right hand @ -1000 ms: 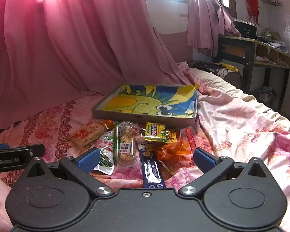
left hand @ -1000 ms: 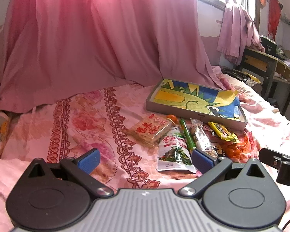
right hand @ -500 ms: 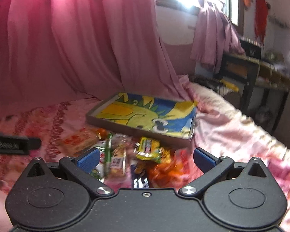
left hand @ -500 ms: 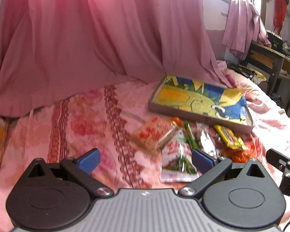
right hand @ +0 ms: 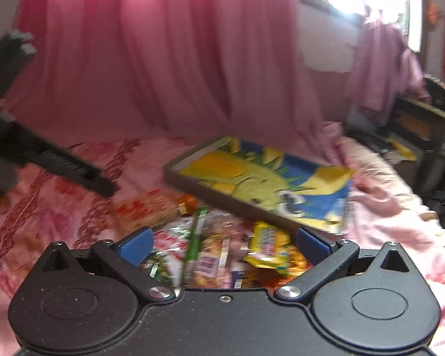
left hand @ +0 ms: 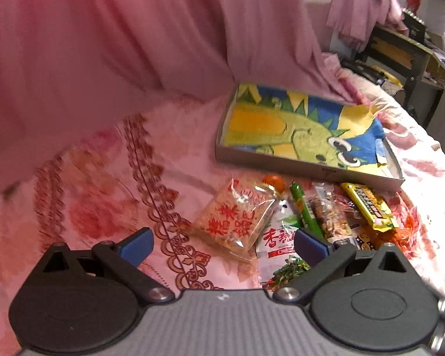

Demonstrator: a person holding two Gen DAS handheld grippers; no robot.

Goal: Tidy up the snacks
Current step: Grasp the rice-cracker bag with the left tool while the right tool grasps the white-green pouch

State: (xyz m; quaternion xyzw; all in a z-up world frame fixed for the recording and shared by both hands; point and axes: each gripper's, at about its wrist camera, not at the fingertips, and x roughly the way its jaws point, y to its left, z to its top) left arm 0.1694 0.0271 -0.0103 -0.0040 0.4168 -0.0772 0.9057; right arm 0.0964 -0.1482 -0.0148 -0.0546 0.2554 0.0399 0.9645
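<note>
A pile of snack packets lies on the pink bedspread in front of a shallow grey tray [left hand: 305,168] lined with a dinosaur picture. In the left wrist view my left gripper [left hand: 222,241] is open above a clear packet of brown snack with red writing [left hand: 234,218]; beside it lie a white pouch [left hand: 277,243], a green stick [left hand: 304,210], a nut bar [left hand: 329,216] and a yellow packet [left hand: 368,206]. In the blurred right wrist view my right gripper [right hand: 224,241] is open over the green stick [right hand: 197,238] and yellow packet [right hand: 270,247], with the tray [right hand: 222,197] beyond.
Pink curtains [left hand: 133,44] hang behind the bed. A dark desk [left hand: 406,50] stands at the far right beyond the bed's edge. The left gripper's body [right hand: 59,166] reaches in from the left of the right wrist view. Bare bedspread [left hand: 89,192] lies left of the snacks.
Both grippers have moved forward and lower toward the snack pile, which now sits closer and between the fingers. Both stay open. The snacks have not moved.
</note>
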